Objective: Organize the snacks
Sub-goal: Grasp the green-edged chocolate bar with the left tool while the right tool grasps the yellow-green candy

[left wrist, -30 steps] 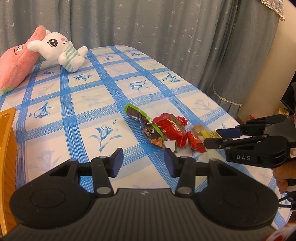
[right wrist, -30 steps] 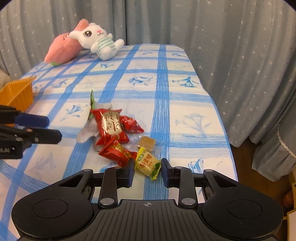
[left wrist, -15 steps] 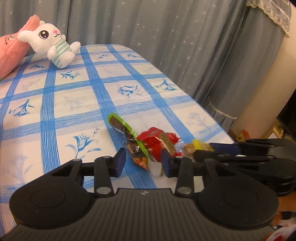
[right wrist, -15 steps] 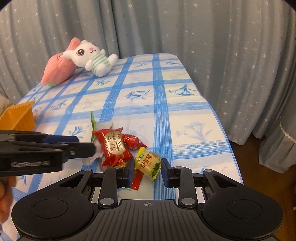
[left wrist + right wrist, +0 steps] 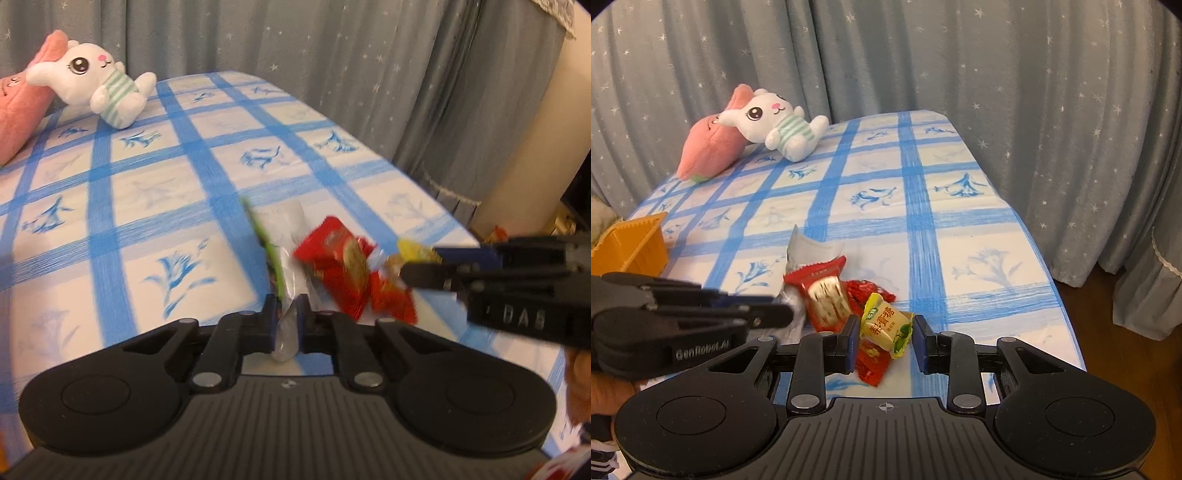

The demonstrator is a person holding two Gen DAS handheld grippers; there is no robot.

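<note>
A clear snack packet with a green edge [image 5: 282,243] stands on edge, and my left gripper [image 5: 286,325] is shut on its near end. Right of it lie a big red packet [image 5: 332,258] and smaller red candies [image 5: 391,299]. My right gripper [image 5: 884,343] is shut on a yellow wrapped candy [image 5: 886,326], held just above a red packet [image 5: 871,363]. The big red packet [image 5: 823,291] lies just beyond it. In the left wrist view the right gripper [image 5: 417,267] reaches in from the right with the yellow candy [image 5: 415,251]. The left gripper [image 5: 775,314] comes in from the left beside the clear packet [image 5: 809,247].
An orange basket [image 5: 631,243] stands at the table's left side. A white plush bunny [image 5: 775,123] and a pink plush [image 5: 709,151] lie at the far end of the blue-checked tablecloth [image 5: 923,206]. The table edge drops off on the right toward grey star curtains [image 5: 1071,129].
My left gripper moved in over the clear packet and shut on its near end, tipping it onto its edge. The right gripper kept the yellow candy and rose off the pile.
</note>
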